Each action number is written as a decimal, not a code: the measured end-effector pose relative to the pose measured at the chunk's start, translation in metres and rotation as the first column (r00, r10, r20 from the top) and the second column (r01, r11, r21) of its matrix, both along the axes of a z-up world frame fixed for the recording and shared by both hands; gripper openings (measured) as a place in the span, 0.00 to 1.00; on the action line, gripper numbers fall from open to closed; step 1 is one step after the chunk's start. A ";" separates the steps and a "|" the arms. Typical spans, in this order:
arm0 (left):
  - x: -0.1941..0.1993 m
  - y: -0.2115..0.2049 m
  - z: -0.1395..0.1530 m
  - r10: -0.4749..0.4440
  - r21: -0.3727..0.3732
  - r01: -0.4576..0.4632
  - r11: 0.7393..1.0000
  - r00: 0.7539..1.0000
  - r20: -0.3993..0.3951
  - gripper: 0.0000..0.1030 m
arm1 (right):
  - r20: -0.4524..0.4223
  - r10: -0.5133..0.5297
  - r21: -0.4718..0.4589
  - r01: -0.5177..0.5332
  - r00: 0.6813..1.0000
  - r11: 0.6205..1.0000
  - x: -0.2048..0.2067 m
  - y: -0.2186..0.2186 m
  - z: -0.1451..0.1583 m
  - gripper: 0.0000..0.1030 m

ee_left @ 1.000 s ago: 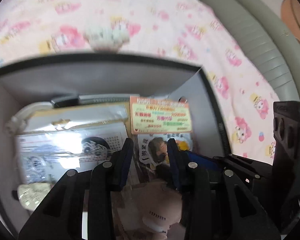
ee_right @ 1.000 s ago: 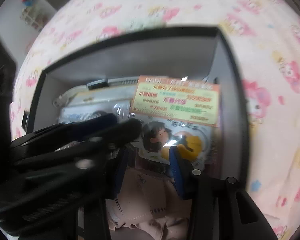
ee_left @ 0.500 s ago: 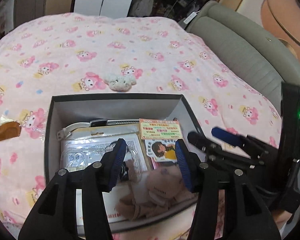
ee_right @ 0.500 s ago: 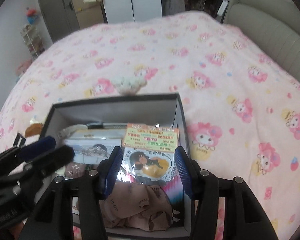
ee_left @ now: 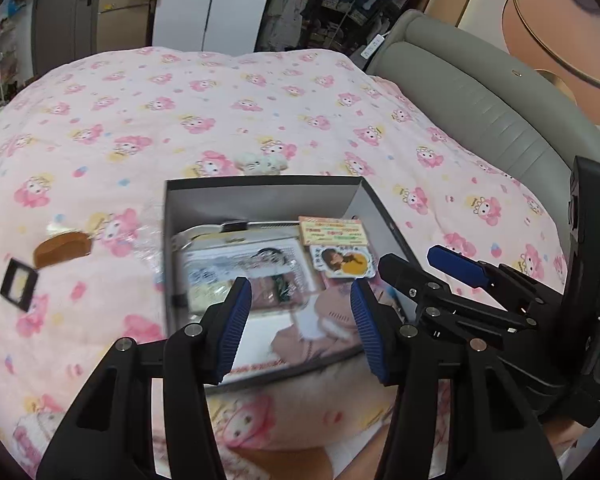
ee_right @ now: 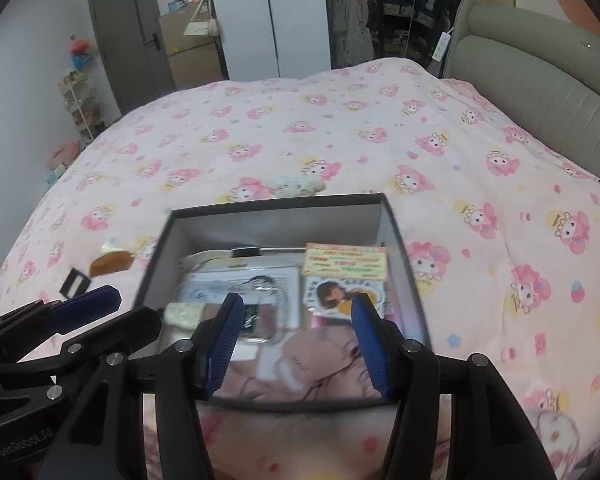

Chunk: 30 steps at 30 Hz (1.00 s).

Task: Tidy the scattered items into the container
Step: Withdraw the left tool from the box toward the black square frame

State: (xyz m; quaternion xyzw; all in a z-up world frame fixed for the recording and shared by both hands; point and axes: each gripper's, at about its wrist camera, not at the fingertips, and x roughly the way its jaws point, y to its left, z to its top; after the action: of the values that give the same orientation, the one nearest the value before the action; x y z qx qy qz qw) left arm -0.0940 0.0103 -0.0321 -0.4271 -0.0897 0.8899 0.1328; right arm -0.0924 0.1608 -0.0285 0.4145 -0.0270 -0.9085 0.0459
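Both hand-held grippers hung above the near end of the grey box (ee_left: 260,196) on the pink printed bed (ee_left: 260,92), each with its blue pads apart and nothing between them. The left hand-held gripper (ee_left: 300,328) and the right hand-held gripper (ee_right: 296,344) had just been opening, and the beige cloth (ee_right: 320,364) lay loose in the box's near corner below them, alongside a flat printed packet (ee_right: 240,284) and an orange-topped card (ee_right: 346,264).

Three things remained out on the bedding. A brown comb (ee_left: 62,250) and a small black frame (ee_left: 19,284) lay off the box's left wall, on the left gripper's side and nearer that hand; the comb's long axis ran roughly across the view, tilted slightly up to the right. A small white plush (ee_left: 262,162) sat just beyond the box's far wall, near the centre line, about equally placed for either hand, its length running side to side along that wall. Reaching it would likely mean passing over the open box.
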 end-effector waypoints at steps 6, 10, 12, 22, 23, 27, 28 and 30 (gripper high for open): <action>0.033 -0.038 0.003 0.057 -0.011 -0.057 0.998 0.998 0.004 0.51 | -0.003 0.072 0.002 -0.072 0.997 0.997 0.021 -0.039 0.002 0.51; 0.051 -0.070 0.004 0.113 -0.029 -0.113 0.993 0.994 0.007 0.51 | 0.006 0.140 0.005 -0.140 0.990 0.990 0.027 -0.073 -0.001 0.51; 0.060 -0.087 0.002 0.143 -0.026 -0.143 0.989 0.990 0.011 0.51 | 0.014 0.178 -0.004 -0.178 0.984 0.984 0.029 -0.092 -0.003 0.51; 0.085 -0.160 -0.007 0.238 0.009 -0.238 0.971 0.971 0.039 0.51 | 0.018 0.302 0.033 -0.302 0.953 0.953 0.037 -0.174 -0.006 0.51; 0.087 -0.166 -0.007 0.245 0.011 -0.246 0.969 0.969 0.038 0.51 | 0.018 0.308 0.039 -0.308 0.951 0.951 0.037 -0.179 -0.006 0.51; 0.093 -0.187 -0.011 0.286 0.018 -0.286 0.958 0.958 0.034 0.51 | 0.031 0.334 0.052 -0.335 0.942 0.941 0.034 -0.201 -0.007 0.51; 0.093 -0.192 -0.012 0.292 0.020 -0.293 0.956 0.956 0.035 0.51 | 0.033 0.341 0.055 -0.343 0.939 0.938 0.034 -0.206 -0.008 0.51; 0.097 -0.203 -0.016 0.312 0.029 -0.313 0.949 0.949 0.041 0.51 | 0.037 0.359 0.066 -0.360 0.933 0.931 0.035 -0.218 -0.010 0.51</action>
State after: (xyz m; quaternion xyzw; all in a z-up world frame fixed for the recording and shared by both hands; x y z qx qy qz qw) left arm 0.0031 -0.1926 -0.0486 -0.4211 -0.1742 0.8901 -0.0037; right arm -0.0576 -0.0572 -0.0388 0.4249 0.0812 -0.8800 0.1961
